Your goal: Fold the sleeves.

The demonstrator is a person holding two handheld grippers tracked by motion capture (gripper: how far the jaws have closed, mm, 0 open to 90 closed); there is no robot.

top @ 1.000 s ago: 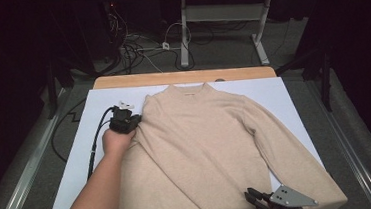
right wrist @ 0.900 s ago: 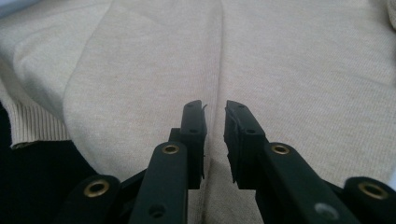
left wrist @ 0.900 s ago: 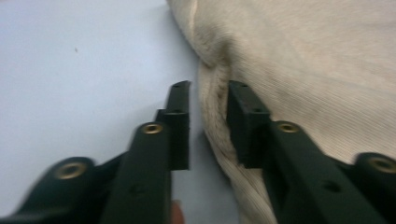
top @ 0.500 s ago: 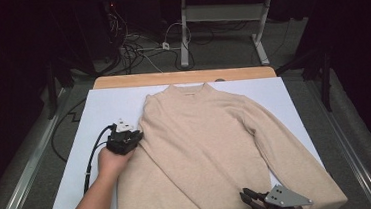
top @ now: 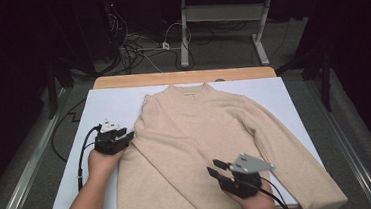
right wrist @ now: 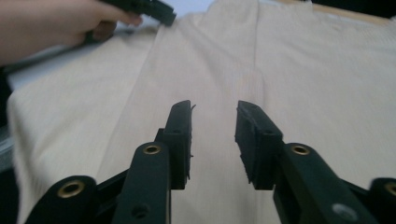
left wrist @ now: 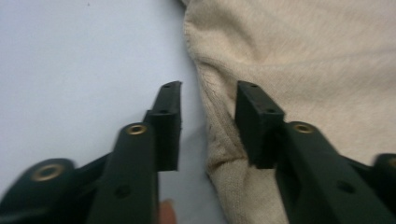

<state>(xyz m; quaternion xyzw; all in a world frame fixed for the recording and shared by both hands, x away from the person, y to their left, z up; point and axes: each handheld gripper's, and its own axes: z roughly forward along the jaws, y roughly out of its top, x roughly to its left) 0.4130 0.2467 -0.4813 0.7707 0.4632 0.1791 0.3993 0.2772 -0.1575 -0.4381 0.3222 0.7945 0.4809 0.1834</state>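
A beige sweater [top: 196,134] lies flat, front up, on a white board [top: 108,103], with one sleeve folded diagonally across its body. My left gripper [top: 127,135] sits at the sweater's left edge. Its jaws have just been opening. In the left gripper view the gripper [left wrist: 208,116] is open, with the sweater's folded edge [left wrist: 219,140] lying loose between the jaws and no pad pressing on it. My right gripper [top: 213,166] hovers over the sweater's lower part. Its jaws have also just been opening, and the gripper [right wrist: 214,135] is open with only the flat sweater [right wrist: 289,60] beneath.
The board rests on a wooden table whose far edge [top: 181,77] shows. Cables [top: 139,48] and a metal table frame [top: 216,17] lie on the floor beyond. A rail [top: 23,167] runs along the left side. The sweater's right sleeve [top: 298,161] reaches the board's near right corner.
Both grippers went from shut to open. The left hand drew back toward me along the sweater's left edge. The right gripper rose from the bottom edge and moved left over the sweater.
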